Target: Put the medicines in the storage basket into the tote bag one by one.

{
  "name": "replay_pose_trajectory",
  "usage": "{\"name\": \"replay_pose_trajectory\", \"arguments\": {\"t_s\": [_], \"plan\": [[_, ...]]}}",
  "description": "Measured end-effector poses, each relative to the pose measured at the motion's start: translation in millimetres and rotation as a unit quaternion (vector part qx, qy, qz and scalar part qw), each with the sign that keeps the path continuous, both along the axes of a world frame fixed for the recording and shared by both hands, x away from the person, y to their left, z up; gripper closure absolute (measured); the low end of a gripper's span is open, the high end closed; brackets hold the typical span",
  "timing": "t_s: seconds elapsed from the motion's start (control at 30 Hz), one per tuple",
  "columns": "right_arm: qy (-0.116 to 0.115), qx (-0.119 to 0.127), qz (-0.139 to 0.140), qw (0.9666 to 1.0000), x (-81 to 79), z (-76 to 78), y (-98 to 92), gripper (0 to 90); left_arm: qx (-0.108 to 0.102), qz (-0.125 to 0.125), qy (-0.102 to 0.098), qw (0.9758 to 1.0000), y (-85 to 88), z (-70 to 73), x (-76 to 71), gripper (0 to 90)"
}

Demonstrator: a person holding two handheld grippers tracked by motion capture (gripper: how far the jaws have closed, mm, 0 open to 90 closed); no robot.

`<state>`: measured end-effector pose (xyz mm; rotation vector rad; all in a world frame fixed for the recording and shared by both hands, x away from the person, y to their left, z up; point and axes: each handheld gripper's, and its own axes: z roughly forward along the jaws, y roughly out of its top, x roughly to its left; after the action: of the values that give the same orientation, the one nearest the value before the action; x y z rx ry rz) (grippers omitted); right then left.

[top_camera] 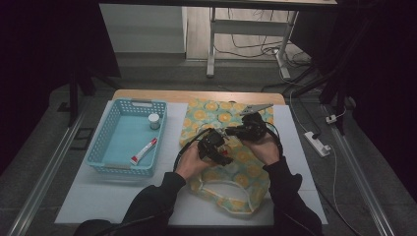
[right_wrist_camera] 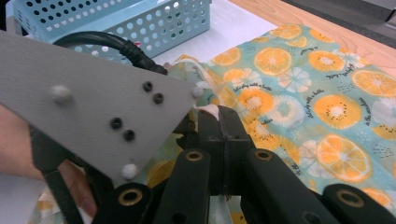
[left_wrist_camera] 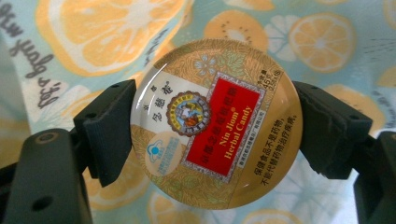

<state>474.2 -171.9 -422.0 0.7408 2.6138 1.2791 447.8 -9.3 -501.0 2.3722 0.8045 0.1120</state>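
A round gold tin (left_wrist_camera: 215,126) with a red Herbal Candy label sits between the black pads (left_wrist_camera: 109,130) of my left gripper (left_wrist_camera: 215,128), which is shut on its rim. Below it lies a fabric bag (top_camera: 236,167) printed with orange slices. In the high view my left gripper (top_camera: 219,147) hovers over the bag's middle. My right gripper (right_wrist_camera: 224,128) is shut on the bag's white trim (right_wrist_camera: 208,111), just beside the left gripper's grey plate (right_wrist_camera: 93,107). The right gripper (top_camera: 235,132) sits close to the right of the left one.
A light blue perforated basket (top_camera: 105,162) stands at the left of the table, holding a small white jar (top_camera: 154,121) and a red and white tube (top_camera: 143,151). A white mat (top_camera: 108,196) covers the table. A power strip (top_camera: 318,143) lies off the right edge.
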Motion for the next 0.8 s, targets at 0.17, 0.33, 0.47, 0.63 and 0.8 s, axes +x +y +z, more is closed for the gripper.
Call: {"name": "replay_pose_trajectory", "arguments": {"t_s": [0.17, 0.33, 0.47, 0.63, 0.8], "plan": [[-0.003, -0.001, -0.004, 1.0000, 0.2, -0.4, 0.1, 90.0, 0.016, 0.003, -0.004, 0.9999, -3.4, -5.5, 4.6, 20.4], [-0.002, -0.005, -0.005, 1.0000, 0.8, -2.0, 0.6, 90.0, 0.023, 0.011, -0.014, 0.9996, -6.2, -8.9, 6.8, 20.2], [-0.001, -0.003, -0.005, 1.0000, 1.9, -2.0, -1.1, 90.0, 0.019, 0.018, -0.020, 0.9995, -6.4, -9.3, 5.8, 19.1], [0.001, 0.001, -0.006, 1.0000, 1.9, -1.0, -2.4, 90.0, 0.011, 0.018, -0.020, 0.9996, -3.7, -4.5, 3.7, 16.3], [0.000, 0.002, -0.004, 1.0000, 2.5, -1.0, -3.1, 90.0, -0.014, 0.018, -0.013, 0.9997, 0.0, 2.2, -0.8, 13.6]]}}
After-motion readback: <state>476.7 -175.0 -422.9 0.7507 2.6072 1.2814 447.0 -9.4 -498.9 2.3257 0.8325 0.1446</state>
